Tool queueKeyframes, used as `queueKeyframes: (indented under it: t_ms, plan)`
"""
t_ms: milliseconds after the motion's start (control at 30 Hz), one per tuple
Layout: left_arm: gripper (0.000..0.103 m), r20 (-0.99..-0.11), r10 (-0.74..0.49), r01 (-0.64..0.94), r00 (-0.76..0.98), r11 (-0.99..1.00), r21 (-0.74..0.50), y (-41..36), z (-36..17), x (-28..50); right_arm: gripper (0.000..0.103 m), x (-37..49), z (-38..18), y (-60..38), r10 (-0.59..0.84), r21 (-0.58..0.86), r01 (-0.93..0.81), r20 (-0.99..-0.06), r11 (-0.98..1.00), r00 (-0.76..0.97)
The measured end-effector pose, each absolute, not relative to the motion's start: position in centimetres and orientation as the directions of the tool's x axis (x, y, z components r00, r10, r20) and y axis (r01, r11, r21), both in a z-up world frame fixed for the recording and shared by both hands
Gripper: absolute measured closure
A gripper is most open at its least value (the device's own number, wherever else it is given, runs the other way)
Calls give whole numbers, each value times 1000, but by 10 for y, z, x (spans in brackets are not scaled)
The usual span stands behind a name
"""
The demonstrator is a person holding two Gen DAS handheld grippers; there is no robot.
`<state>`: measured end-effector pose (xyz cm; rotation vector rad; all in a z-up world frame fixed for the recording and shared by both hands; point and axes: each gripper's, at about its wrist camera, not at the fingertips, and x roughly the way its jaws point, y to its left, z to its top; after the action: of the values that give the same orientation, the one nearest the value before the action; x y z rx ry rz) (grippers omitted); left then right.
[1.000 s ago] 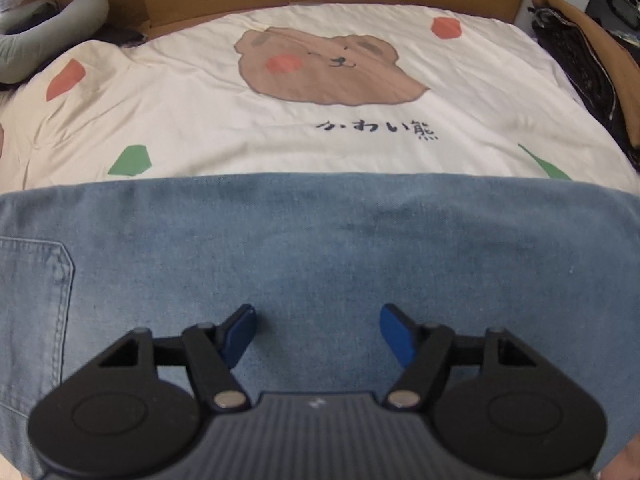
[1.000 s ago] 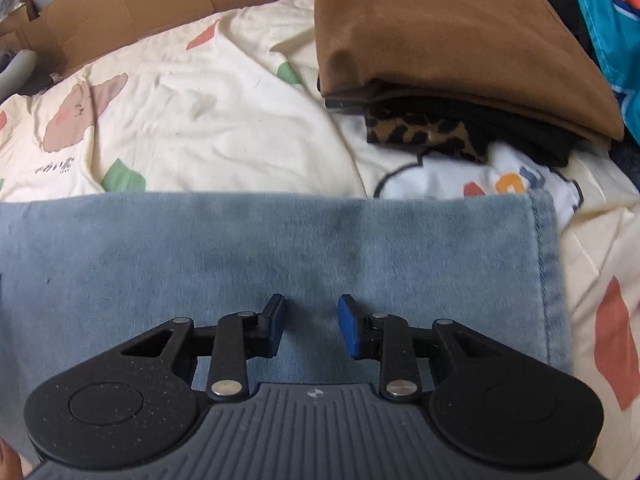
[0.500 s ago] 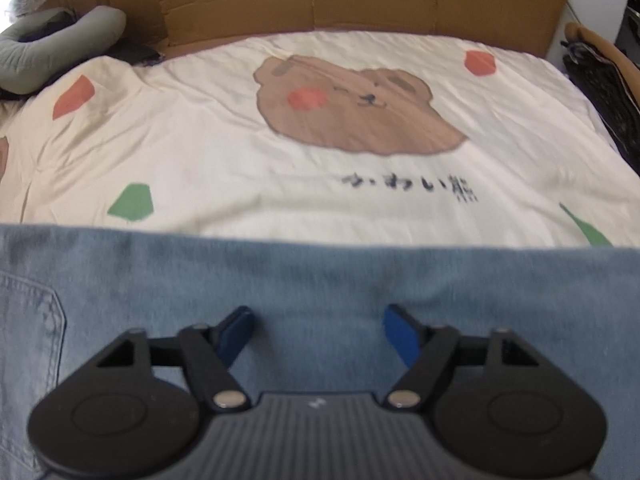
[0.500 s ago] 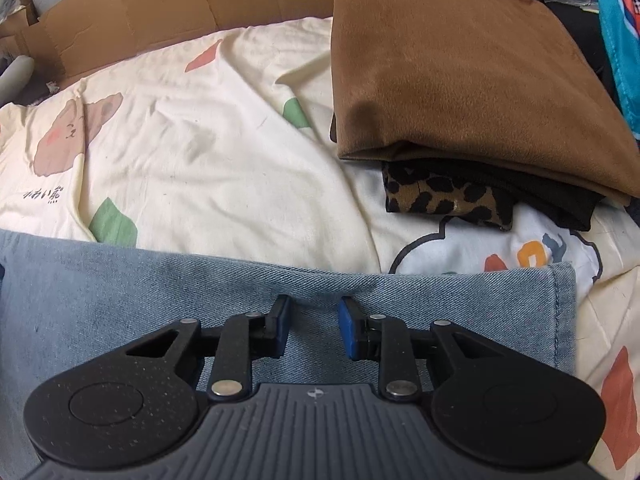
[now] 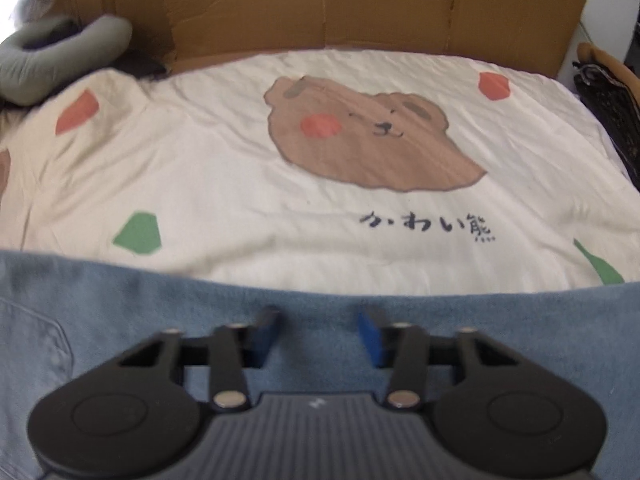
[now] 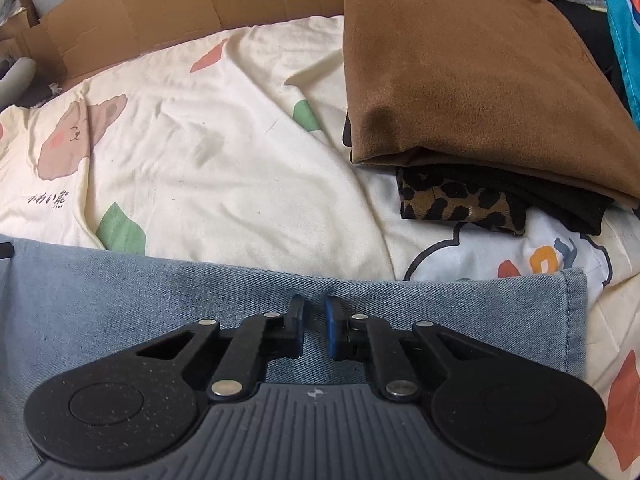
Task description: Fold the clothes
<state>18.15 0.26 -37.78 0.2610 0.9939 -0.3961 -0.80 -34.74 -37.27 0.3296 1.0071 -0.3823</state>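
Observation:
Light blue jeans (image 5: 480,320) lie flat across the near side of the bed, with a back pocket (image 5: 32,340) at the left. My left gripper (image 5: 318,320) points down at the denim just inside its far edge. Its jaws are closing with cloth between the blue pads (image 5: 370,336), which stand clearly apart. In the right wrist view the jeans (image 6: 120,300) end at a stitched hem (image 6: 576,320). My right gripper (image 6: 315,312) is closing too, with only a thin strip of denim left in the gap near the far edge.
A cream bedsheet with a bear print (image 5: 372,148) covers the bed beyond the jeans. A folded brown garment (image 6: 460,68) tops a stack with leopard-print cloth (image 6: 452,200) at the right. Cardboard (image 5: 360,8) lines the far side, and a grey pillow (image 5: 60,56) lies far left.
Both grippers have moved toward the far edge of the jeans, so less denim shows ahead of them. Both pairs of jaws have narrowed, the right almost to touching.

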Motion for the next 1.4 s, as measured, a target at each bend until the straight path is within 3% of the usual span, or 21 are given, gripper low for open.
queueKeyframes:
  t_ms: [233,633,900,1000,1067,1133,1233,1400]
  plan:
    - [71,-832,-121,321,541,944,72,63,-353,179,90,-8,-367,-352,-130,104,439,-872,892,471]
    - [71,-812,213,-40,544,973,228,220,-343,172,88,-2,-369,-353,-113,79,401,-895,912,432]
    - [71,-819,238,-99,521,971,219,267,-356,188,87,4,-370,-352,-107,54,364,-908,930,406]
    - [79,-822,221,-113,524,975,191,277,-362,196,87,5,-370,-354,-96,52,345,-912,937,398]
    - [92,-817,222,-118,532,975,189,281,-361,202,88,7,-370,-356,-87,55,339,-917,939,389]
    - [92,-800,231,-130,554,973,191,282,-350,207,88,9,-371,-356,-83,52,332,-921,942,380]
    - [85,-767,241,-142,595,971,195,285,-330,211,88,10,-371,-355,-85,44,321,-923,946,375]
    - [85,-754,263,-126,602,964,236,300,-317,217,88,8,-372,-355,-85,45,321,-920,946,382]
